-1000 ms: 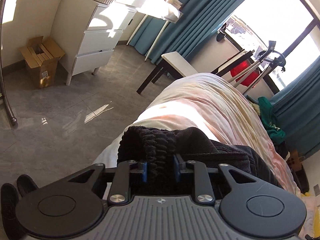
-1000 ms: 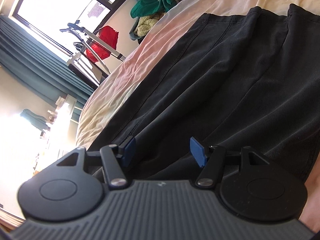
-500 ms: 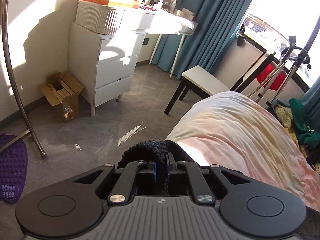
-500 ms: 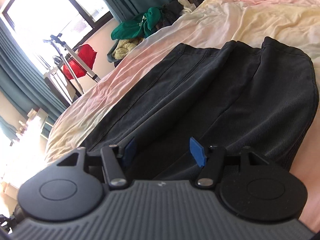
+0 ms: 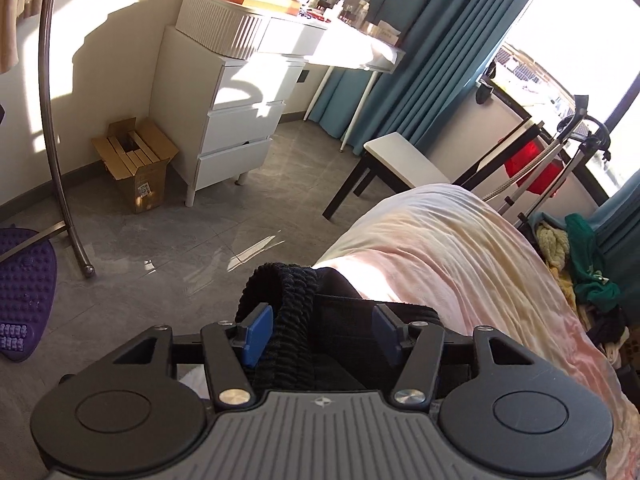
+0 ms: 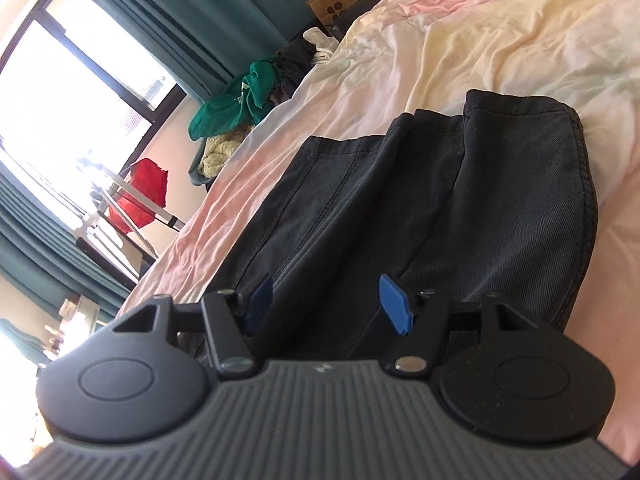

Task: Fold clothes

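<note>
Trousers: dark twill, ribbed waistband

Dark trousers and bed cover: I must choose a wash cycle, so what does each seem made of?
Dark trousers: seemingly a cotton twill or denim, matte and faded charcoal, with diagonal weave and stitched seams; the waistband looks like ribbed elastic knit. Bed cover: likely thin woven cotton, matte, pastel-dyed, finely creased.

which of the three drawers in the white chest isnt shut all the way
The bottom drawer of the white chest: a dark gap shows along its top edge at the right, while the two above it sit flush.
</note>
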The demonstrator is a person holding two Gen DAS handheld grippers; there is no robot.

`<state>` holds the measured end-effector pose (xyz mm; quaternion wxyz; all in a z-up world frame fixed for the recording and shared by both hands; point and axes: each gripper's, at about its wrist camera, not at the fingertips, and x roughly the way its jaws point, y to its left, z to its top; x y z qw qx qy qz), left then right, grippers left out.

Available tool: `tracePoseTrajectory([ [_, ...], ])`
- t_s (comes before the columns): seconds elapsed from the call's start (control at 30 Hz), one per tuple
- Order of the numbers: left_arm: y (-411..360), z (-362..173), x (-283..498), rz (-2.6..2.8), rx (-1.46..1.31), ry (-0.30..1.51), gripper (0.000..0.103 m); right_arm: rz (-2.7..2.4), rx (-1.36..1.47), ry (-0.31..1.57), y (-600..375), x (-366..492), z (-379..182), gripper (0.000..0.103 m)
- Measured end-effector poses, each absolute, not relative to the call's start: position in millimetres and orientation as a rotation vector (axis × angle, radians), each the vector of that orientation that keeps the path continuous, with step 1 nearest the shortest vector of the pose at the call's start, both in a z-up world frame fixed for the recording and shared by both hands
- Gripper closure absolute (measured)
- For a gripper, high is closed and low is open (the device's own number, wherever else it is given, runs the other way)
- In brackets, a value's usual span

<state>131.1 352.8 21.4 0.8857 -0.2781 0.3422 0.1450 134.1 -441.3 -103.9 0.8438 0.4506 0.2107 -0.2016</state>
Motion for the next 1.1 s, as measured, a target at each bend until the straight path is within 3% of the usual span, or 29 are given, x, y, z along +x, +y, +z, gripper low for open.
tracePoseTrajectory([
  [0.2, 323, 37, 29, 0.256, -0.710, 0.814, 0.016, -0.443, 1.040, 0.439, -454, 114, -106, 0.040],
  [0.57, 318, -42, -75, 0.488, -1.072, 1.054, 0.015, -0.429, 1.171, 0.373, -479, 80, -104, 0.040],
  [0.73, 323, -64, -71, 0.506, -1.171, 1.009, 0.015, -0.480, 1.250, 0.340, -497, 62, -113, 0.040],
  [0.83, 317, -66, -70, 0.531, -1.206, 0.928, 0.021, -0.542, 1.316, 0.293, -513, 45, -121, 0.040],
  [0.97, 310, -68, -70, 0.556, -1.236, 0.849, 0.019, -0.719, 1.437, 0.202, -539, 11, -140, 0.040],
  [1.1, 316, -77, -72, 0.528, -1.295, 0.829, 0.017, -0.749, 1.389, 0.239, -563, 9, -159, 0.040],
])
